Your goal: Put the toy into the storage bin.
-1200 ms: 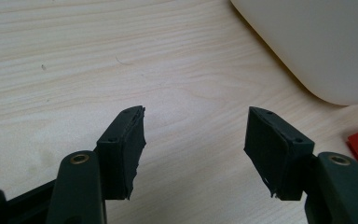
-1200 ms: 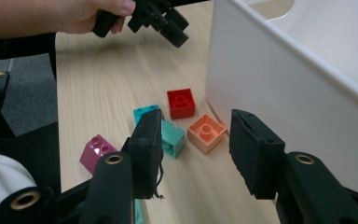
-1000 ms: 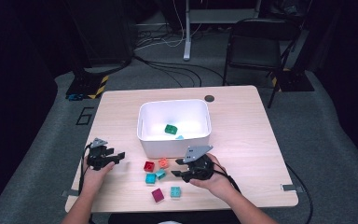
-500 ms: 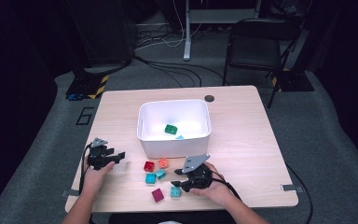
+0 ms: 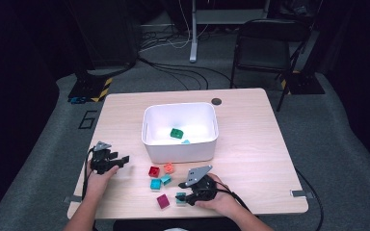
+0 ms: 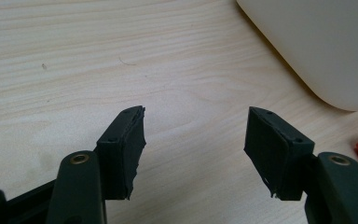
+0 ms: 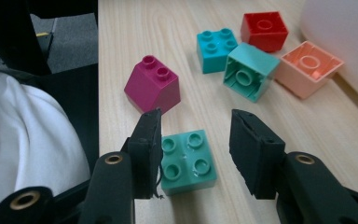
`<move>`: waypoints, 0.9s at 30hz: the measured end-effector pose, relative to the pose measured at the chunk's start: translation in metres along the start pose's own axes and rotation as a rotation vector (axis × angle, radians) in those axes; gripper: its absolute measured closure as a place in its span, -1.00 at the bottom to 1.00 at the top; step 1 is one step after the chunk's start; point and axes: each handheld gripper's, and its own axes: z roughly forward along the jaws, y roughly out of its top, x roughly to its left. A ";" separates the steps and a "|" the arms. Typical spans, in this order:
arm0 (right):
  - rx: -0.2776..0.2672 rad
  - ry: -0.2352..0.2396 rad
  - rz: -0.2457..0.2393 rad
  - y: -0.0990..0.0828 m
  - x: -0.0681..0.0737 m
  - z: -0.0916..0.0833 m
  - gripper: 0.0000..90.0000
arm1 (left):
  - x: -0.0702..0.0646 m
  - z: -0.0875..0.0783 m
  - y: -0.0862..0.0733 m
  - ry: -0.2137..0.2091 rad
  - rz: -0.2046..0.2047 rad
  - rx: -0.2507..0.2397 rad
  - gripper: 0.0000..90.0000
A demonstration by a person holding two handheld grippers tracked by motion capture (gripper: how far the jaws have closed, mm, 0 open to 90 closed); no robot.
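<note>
My right gripper (image 5: 183, 197) is low on the table near its front edge, with its jaws on either side of a green four-stud brick (image 7: 186, 161). One pad rests against the brick's side and the other stands a little off it, so the gripper (image 7: 195, 122) is open. A magenta sloped brick (image 7: 152, 85) lies just beyond. My left gripper (image 5: 124, 159) rests at the table's left, open over bare wood (image 6: 196, 114), with nothing between its jaws.
A white tub (image 5: 180, 148) sits mid-table with a green brick (image 5: 176, 133) and a pale teal piece (image 5: 186, 141) inside. In front of it lie a red brick (image 7: 264, 31), a salmon one (image 7: 309, 68), a cyan one (image 7: 216, 44) and a teal one (image 7: 251, 71).
My right gripper has come down and toward the table's front edge, and now straddles the green brick. The left gripper has stayed where it was.
</note>
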 end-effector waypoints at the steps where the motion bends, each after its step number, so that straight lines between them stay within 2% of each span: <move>1: 0.006 0.003 0.000 0.000 0.001 0.001 0.19 | 0.000 0.000 0.000 -0.002 0.000 0.003 -0.17; 5: 0.026 0.017 -0.009 -0.002 0.002 0.005 0.19 | 0.000 0.000 0.000 -0.004 -0.001 -0.003 -0.16; 11: 0.070 -0.001 -0.010 -0.006 0.000 0.010 0.24 | 0.000 0.000 0.000 -0.004 -0.001 -0.003 -0.17; 20: 0.069 -0.008 0.013 -0.006 -0.008 0.008 0.29 | 0.001 -0.002 -0.001 0.000 0.000 0.001 -0.17; 22: 0.055 -0.013 0.010 -0.005 -0.010 0.007 0.29 | 0.001 -0.002 -0.002 0.004 -0.006 -0.010 -0.16; 27: 0.036 -0.028 0.020 0.001 -0.012 0.001 0.30 | 0.002 -0.003 -0.002 0.003 -0.005 -0.005 -0.17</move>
